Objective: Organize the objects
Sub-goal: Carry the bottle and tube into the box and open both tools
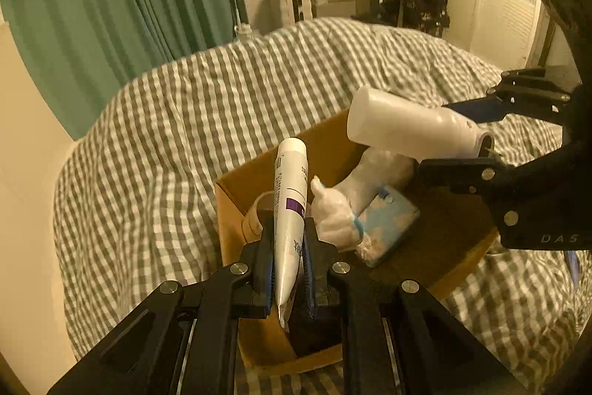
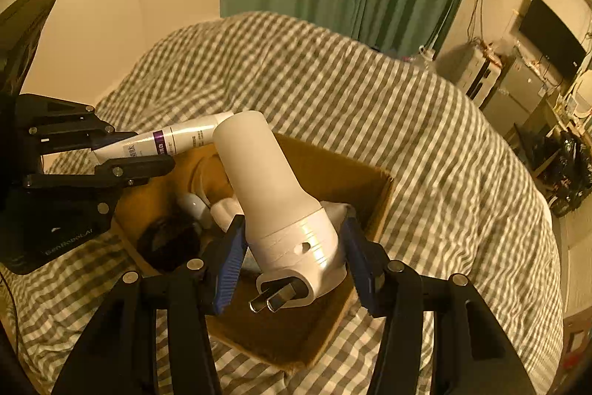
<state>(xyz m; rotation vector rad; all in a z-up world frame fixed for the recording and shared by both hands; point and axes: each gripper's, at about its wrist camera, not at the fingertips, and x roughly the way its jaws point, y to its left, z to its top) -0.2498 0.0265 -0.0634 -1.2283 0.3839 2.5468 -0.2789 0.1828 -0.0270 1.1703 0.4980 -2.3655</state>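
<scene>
Left claw (image 1: 288, 247) clamped on white purple-banded tube (image 1: 290, 206) | right claw (image 2: 294, 254) gripping white plastic plug-in device (image 2: 273, 195) | both above open cardboard box (image 1: 255, 180) on bed's checked quilt (image 1: 166, 143) | several items already boxed; these two not yet dropped.

**Hidden, cropped and illegible regions in the two wrist views**

Left wrist view: the crimped end of the white tube (image 1: 290, 210) is covered by the left gripper (image 1: 288, 269) pads; its print is too small to read. The cardboard box (image 1: 236, 195) has its near wall at 6 o'clock hidden behind the gripper's frame. A dark item (image 1: 314, 328) on the box floor cannot be identified. The right gripper (image 1: 477, 139) is cut off at 3 o'clock.

Right wrist view: the white plug-in device (image 2: 273, 202) screens the box contents beyond it; a dark round object (image 2: 166, 243) at 9 o'clock stays unidentifiable. Desk clutter (image 2: 555, 91) at 2 o'clock is too small to resolve.
</scene>
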